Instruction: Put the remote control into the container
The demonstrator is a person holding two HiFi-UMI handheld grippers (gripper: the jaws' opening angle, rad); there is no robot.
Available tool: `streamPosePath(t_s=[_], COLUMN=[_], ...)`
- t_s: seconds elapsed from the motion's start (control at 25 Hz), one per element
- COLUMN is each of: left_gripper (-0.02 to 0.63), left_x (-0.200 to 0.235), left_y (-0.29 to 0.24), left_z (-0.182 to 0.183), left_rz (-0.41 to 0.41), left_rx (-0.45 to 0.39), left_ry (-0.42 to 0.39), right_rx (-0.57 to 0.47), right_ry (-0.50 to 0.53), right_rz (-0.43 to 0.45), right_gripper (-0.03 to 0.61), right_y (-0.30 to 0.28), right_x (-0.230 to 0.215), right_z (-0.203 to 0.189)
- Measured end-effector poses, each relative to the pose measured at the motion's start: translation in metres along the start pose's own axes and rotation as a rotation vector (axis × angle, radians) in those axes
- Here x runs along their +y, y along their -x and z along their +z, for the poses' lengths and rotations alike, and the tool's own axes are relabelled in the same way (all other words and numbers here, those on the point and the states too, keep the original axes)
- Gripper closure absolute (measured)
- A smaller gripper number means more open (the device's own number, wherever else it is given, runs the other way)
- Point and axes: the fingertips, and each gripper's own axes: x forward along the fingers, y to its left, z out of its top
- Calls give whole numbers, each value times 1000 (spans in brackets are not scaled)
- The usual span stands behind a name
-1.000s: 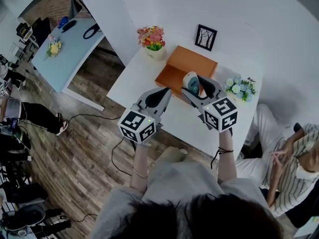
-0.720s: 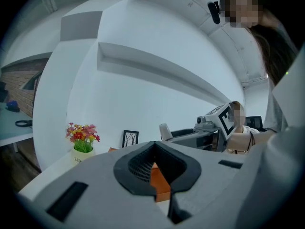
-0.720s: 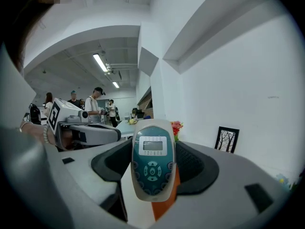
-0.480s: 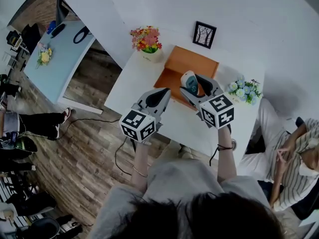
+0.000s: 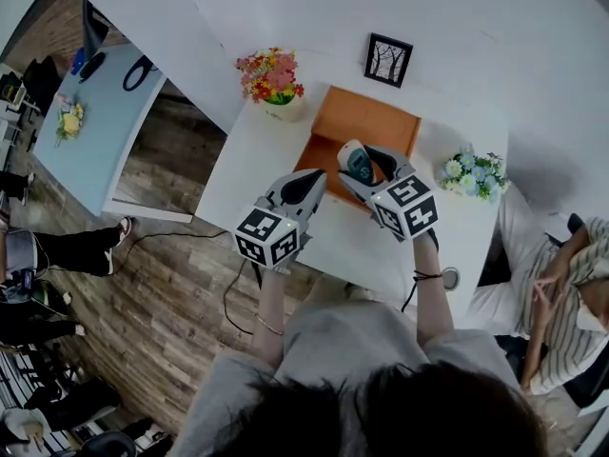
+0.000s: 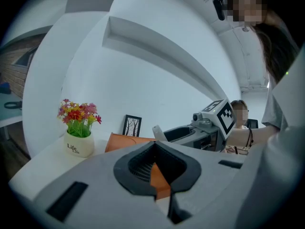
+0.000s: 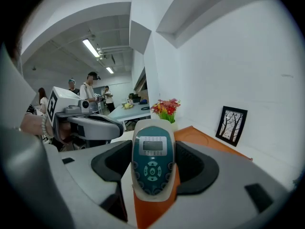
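Note:
The remote control (image 7: 153,162), white with a teal face and a small screen, stands upright between my right gripper's (image 7: 153,154) jaws, which are shut on it. In the head view the remote control (image 5: 359,166) and right gripper (image 5: 368,162) hang over the front part of the orange container (image 5: 373,122), an open shallow box on the white table (image 5: 249,155). My left gripper (image 5: 312,181) is shut and holds nothing, just left of the container's front corner. From the left gripper view the left gripper (image 6: 153,144) points at the orange container (image 6: 125,142), with the right gripper (image 6: 188,133) to its right.
A white pot of red and yellow flowers (image 5: 269,79) stands left of the container, a black picture frame (image 5: 388,60) behind it, and blue-white flowers (image 5: 474,172) to its right. A seated person (image 5: 561,293) is at the right. A second table (image 5: 90,122) is at the far left.
The right gripper with the remote has shifted slightly left and further over the container. The left gripper has stayed shut in about the same place.

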Motion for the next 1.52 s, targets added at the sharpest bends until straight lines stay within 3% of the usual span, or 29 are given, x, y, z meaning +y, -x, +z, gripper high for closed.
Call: streamPosePath(t_s=[0.72,1.52], left_gripper=[611,611], left_x=[30,47], left_y=[-23,-28], left_z=[-34,-41], left_rz=[-23,-8], left_rx=[88,103], left_ry=[72,101], right_rx=[263,536], right_ry=[-3,27], right_rz=[32,60], right_gripper=[295,295], right_y=[-64,-100], right_x=[-14,-8], right_z=[-56,-109])
